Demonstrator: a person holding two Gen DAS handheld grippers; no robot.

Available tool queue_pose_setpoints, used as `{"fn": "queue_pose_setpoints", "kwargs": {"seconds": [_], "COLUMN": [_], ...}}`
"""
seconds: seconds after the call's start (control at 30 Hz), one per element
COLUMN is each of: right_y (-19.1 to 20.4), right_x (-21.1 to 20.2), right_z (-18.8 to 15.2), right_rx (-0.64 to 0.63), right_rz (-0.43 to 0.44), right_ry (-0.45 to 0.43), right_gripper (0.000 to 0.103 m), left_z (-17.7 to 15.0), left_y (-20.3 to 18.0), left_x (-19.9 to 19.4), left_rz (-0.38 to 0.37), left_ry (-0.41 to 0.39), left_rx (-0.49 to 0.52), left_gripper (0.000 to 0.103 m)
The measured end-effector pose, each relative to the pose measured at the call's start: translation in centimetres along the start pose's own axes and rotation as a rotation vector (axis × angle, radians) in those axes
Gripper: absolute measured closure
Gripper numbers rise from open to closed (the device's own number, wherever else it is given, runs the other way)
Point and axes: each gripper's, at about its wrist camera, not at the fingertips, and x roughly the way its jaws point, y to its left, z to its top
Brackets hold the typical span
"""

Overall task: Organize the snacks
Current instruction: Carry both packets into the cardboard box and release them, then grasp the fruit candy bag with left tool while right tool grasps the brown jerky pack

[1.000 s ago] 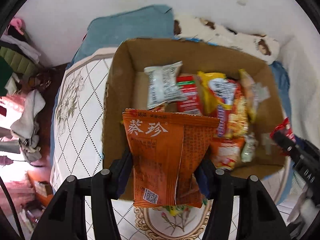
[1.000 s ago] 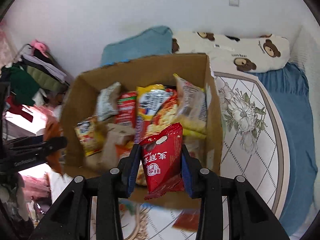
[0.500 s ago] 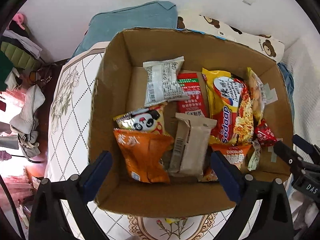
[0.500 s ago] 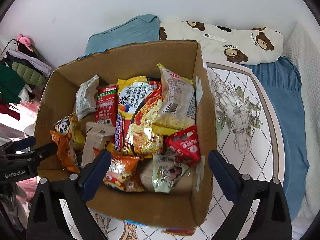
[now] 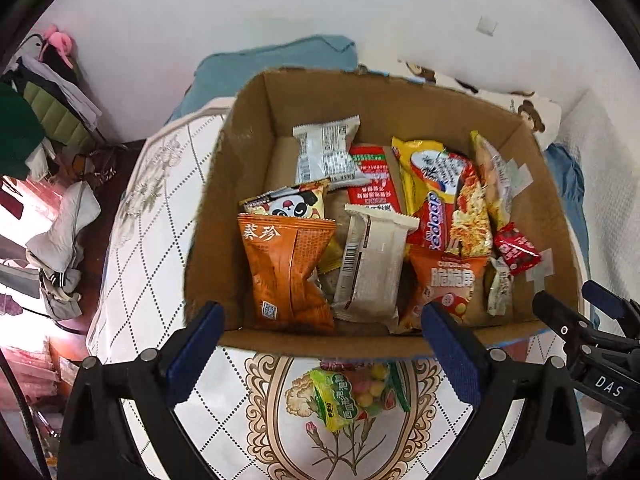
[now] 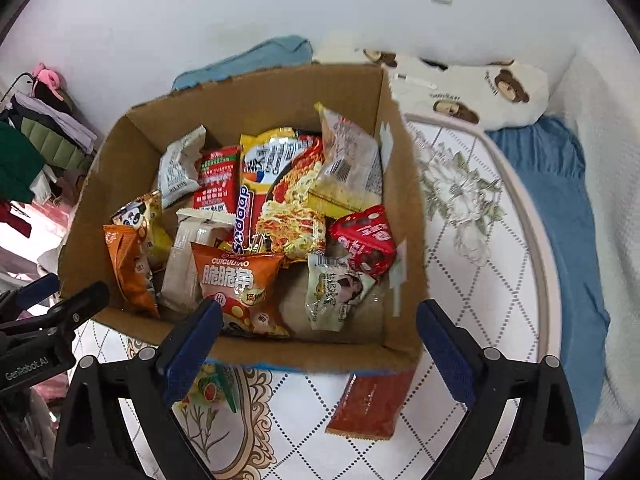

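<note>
A cardboard box [image 5: 208, 216] [image 6: 404, 208] stands on the patterned bed cover, full of snack packets. An orange packet [image 5: 286, 272] [image 6: 130, 268] leans at its left end, and a small red packet [image 5: 516, 248] [image 6: 366, 238] lies at its right. My left gripper [image 5: 320, 336] hangs open over the box's near wall with nothing between its fingers. The right gripper [image 6: 318, 332] is open and empty too, over the near right corner. Outside the box lie a green candy bag [image 5: 348, 396] and a red flat packet [image 6: 370, 404].
A blue towel [image 6: 248, 60] and a bear-print pillow [image 6: 472, 88] lie behind the box by the white wall. Blue bedding [image 6: 560, 216] runs along the right. Clothes [image 5: 44, 104] hang at the left beyond the bed's edge.
Both grippers opened and let their packets drop into the box: the orange one at the left, the red one at the right. Both then drew back toward the box's near wall.
</note>
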Motion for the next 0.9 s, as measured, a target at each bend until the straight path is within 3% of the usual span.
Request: {"fn": "queue_pose_setpoints", "kwargs": {"seconds": [0.77, 0.9], "right_y": [1.0, 0.7], "right_x": [-15.5, -17.2], "right_z": [-8.9, -10.0], "right_rx": [-0.005, 0.009], "right_rz": [-0.028, 0.017], "right_ry": [-0.325, -0.337], "right_gripper": [0.003, 0.003], "left_z": [-7.9, -8.7], "left_y": [-0.8, -0.8], "left_x": [-13.1, -14.5], "left_rz": [-0.026, -0.042], "left_ry": [-0.284, -0.303], "left_rx": [0.04, 0.035], "left_gripper": [0.003, 0.002]}}
